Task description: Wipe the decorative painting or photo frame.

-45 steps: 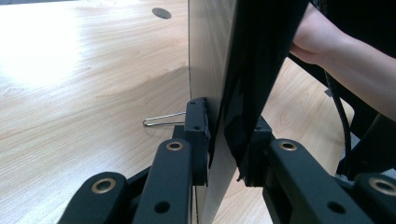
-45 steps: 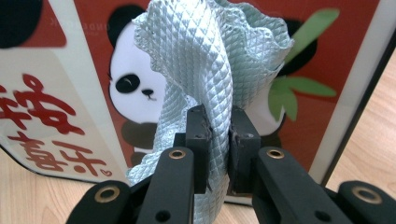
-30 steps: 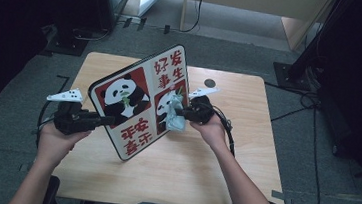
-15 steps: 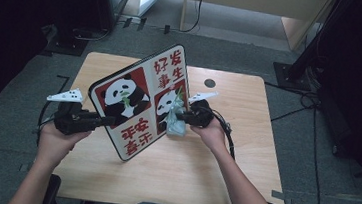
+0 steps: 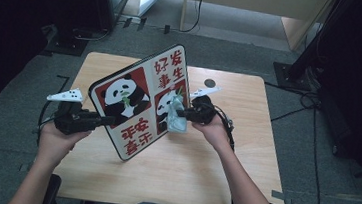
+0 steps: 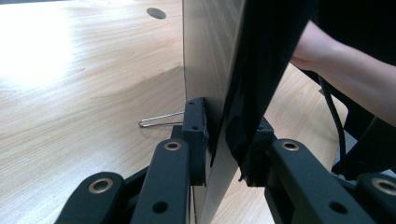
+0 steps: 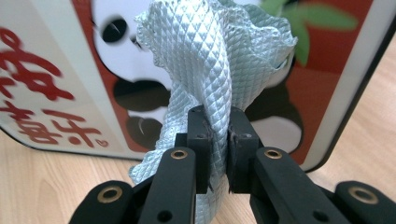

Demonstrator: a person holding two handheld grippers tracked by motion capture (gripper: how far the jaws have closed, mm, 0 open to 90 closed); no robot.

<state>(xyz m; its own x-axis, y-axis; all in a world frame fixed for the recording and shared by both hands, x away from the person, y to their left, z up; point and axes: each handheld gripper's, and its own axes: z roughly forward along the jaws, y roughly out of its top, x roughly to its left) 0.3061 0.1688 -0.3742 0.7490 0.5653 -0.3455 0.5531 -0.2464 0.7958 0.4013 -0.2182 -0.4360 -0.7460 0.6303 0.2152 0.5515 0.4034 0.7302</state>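
In the high view, the left gripper pinches the panda board upright over the table's middle. The cloth has slid slightly down the board's face since a second ago, so wiping is under way.

In the left gripper view, the jaws clamp the board's edge.

In the right gripper view, the right gripper squeezes the cloth against the picture.

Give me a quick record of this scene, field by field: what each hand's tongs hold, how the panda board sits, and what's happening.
left tongs: shut on the edge of the panda board
right tongs: shut on a pale quilted cloth
board pose: propped up tilted, lower corner on the wooden table
cloth position: against the board's printed face, by the smaller panda picture
activity: likely wiping the board
other item: metal wire clip lying on the table behind the board
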